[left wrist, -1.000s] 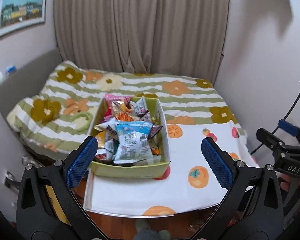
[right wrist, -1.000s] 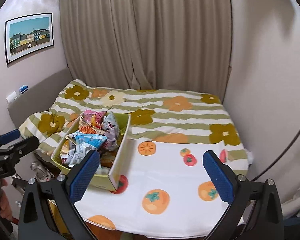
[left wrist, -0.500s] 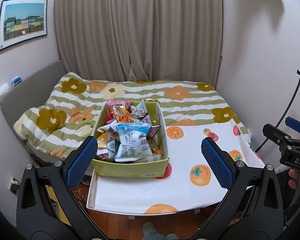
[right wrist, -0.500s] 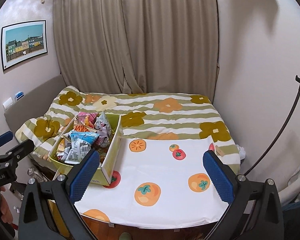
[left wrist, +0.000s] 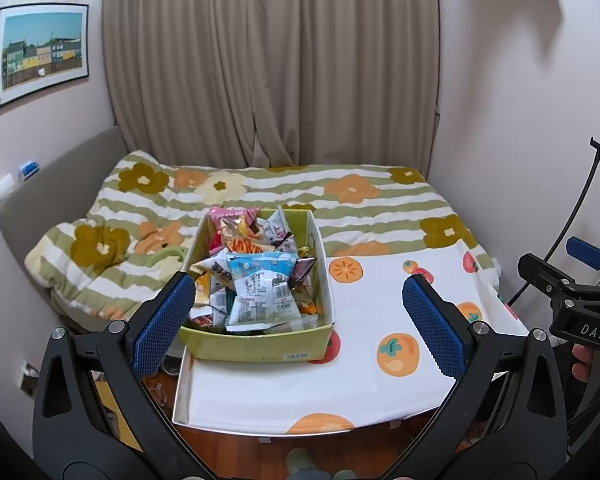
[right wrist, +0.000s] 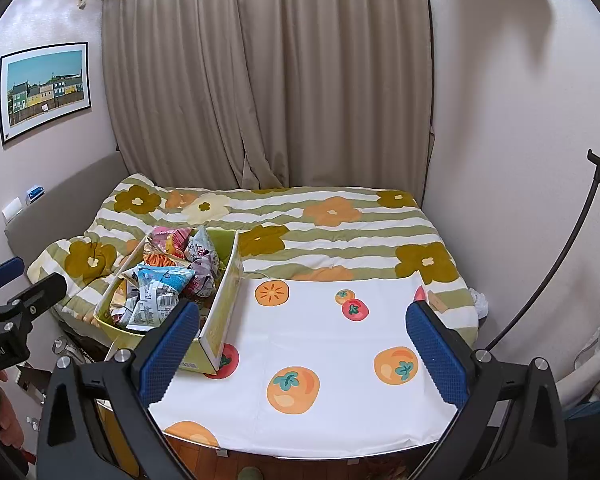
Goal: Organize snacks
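Note:
A yellow-green box [left wrist: 260, 344] full of snack packets [left wrist: 260, 292] stands on the left part of a table with a white fruit-print cloth [left wrist: 364, 320]. It also shows in the right wrist view [right wrist: 220, 320], with the packets [right wrist: 160, 292] inside. My left gripper [left wrist: 298, 320] is open and empty, held back from the table's front edge, facing the box. My right gripper [right wrist: 302, 344] is open and empty, held back over the cloth [right wrist: 320, 340] to the right of the box.
A bed with a flowered striped quilt [left wrist: 300, 196] lies behind the table, with curtains [left wrist: 268, 72] beyond. Walls stand close on both sides. A black stand pole [right wrist: 560, 264] leans at the right. The other gripper shows at the edge of each view.
Both grippers have drawn back and up from the table, so the box and cloth look farther away. Both stay open and empty. The box has not moved.

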{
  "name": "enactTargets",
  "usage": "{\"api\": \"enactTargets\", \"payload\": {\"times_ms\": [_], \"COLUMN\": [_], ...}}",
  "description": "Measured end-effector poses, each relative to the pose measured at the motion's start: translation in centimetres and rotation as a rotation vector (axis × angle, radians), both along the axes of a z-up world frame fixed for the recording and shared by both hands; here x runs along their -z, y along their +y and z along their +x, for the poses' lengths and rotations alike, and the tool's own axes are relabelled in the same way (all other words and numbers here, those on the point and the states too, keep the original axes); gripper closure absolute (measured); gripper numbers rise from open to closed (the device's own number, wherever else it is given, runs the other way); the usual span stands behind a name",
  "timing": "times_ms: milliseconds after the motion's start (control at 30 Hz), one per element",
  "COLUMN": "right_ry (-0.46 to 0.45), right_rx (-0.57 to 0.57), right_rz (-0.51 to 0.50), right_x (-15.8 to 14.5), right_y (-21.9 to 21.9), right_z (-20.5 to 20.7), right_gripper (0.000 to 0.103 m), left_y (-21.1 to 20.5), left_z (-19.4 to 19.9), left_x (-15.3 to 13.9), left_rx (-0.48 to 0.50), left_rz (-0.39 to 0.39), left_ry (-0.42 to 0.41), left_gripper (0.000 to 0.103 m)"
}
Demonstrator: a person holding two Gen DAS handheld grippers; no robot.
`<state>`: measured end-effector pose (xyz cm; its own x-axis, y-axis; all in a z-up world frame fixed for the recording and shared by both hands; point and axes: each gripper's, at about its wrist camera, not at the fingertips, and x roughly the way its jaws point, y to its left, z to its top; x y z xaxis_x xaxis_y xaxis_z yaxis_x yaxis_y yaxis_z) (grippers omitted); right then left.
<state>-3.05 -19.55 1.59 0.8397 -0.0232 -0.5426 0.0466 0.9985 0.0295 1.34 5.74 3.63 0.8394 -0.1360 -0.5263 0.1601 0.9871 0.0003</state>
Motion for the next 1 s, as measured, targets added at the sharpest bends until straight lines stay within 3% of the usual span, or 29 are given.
{"api": "enactTargets", "payload": {"times_ms": [1000], "right_ry": [0.010], "right_rx": [0.027], "right_rz": [0.008], "right_x": [0.66], "right_y": [0.26], "right_z": [0.54], "right_gripper": [0.000], "left_y": [-0.59], "left_z": [0.94], "left_x": [0.03], "left_rx": [0.026], "left_rz": [-0.008], "left_ry": [0.012], "left_gripper": [0.000]}}
